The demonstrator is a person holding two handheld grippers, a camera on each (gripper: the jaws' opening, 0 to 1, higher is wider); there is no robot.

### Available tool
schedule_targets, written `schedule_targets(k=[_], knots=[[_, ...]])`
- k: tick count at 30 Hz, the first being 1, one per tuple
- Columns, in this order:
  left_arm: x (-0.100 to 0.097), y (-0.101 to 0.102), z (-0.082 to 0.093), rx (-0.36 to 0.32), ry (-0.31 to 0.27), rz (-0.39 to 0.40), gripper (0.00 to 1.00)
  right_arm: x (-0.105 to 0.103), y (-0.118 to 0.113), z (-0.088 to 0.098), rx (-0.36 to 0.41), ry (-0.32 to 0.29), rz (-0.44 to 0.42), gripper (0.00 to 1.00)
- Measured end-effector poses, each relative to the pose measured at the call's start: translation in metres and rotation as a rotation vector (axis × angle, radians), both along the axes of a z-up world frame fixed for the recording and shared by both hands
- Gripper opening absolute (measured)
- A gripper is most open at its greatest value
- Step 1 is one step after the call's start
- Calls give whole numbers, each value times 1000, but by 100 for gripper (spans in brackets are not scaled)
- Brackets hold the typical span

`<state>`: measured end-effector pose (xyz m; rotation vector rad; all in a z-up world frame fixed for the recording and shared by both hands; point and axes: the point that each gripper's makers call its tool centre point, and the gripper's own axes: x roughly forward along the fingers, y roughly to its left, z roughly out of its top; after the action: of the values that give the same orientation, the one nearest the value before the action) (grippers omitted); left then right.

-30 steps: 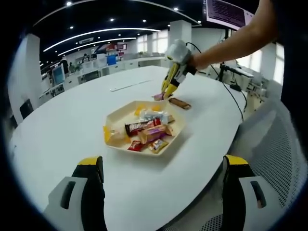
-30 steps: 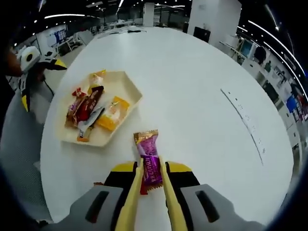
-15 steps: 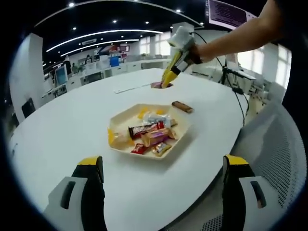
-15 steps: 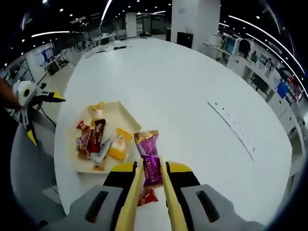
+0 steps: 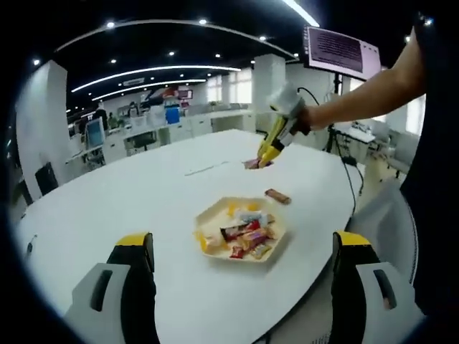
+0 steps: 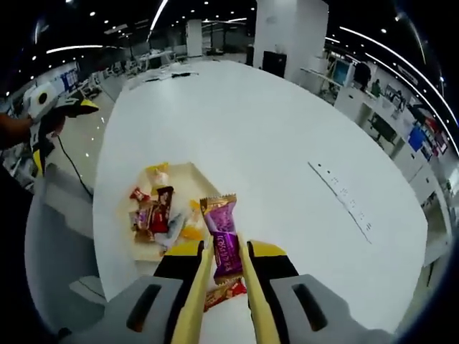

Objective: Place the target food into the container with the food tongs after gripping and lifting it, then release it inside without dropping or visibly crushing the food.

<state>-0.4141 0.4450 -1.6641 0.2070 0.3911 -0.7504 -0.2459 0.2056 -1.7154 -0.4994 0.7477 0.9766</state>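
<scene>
**A:** At the lower middle of the right gripper view, what do the yellow tongs (image 6: 224, 269) hold?

**B:** They are clamped on a purple candy (image 6: 221, 236) in a glossy, crinkled wrapper with a gold, saw-toothed end. It stands up from between the two tong arms, lifted clear of the white table (image 6: 251, 136).

**A:** And the container?

**B:** A shallow cream tray (image 6: 188, 172) with angled sides sits to the left of the candy in that frame, its near corner just beside the wrapper's top. Shiny wrapped snacks lie in it, red, dark and orange. A brown bar (image 6: 224, 290) lies on the table low in the frame, between the tong arms and under the candy.

**A:** How much room around it?

**B:** The table is smooth, round-edged and bare across the upper and right part of the frame. Its edge curves down the left side, with grey floor past it. The left gripper (image 6: 44, 107) shows at the upper left, off the table.

**A:** And the left gripper view?

**B:** Its own jaws stand wide apart at the bottom corners, nothing between them. The tray (image 5: 276, 244) sits at centre right, near the table's curved edge (image 5: 107, 208). The right gripper (image 5: 267, 154) hangs above and beyond the tray, candy (image 5: 251, 164) at its tip, and the brown bar (image 5: 277, 196) lies between them.
</scene>
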Motion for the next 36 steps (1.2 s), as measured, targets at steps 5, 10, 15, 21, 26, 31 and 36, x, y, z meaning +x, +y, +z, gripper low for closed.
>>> schedule_targets(k=[5, 10, 15, 21, 26, 31, 36], knots=[[-12, 10, 8, -34, 3, 7, 100, -8, 13, 10, -7, 0, 4, 22], [-22, 16, 0, -11, 0, 11, 100, -14, 23, 18, -21, -4, 10, 22], [-34, 25, -10, 15, 11, 41, 100, -20, 30, 24, -18, -8, 22, 23], [-28, 32, 4, -19, -22, 101, 100, -26, 34, 29, -23, -6, 30, 23], [-26, 29, 8, 40, -43, 63, 99, -24, 42, 37, -1, -11, 25, 23], [-27, 28, 19, -4, -49, 65, 99, -26, 50, 41, 19, -13, 24, 23], [-27, 35, 24, -28, -48, 78, 99, -27, 63, 45, 24, -22, 49, 23]])
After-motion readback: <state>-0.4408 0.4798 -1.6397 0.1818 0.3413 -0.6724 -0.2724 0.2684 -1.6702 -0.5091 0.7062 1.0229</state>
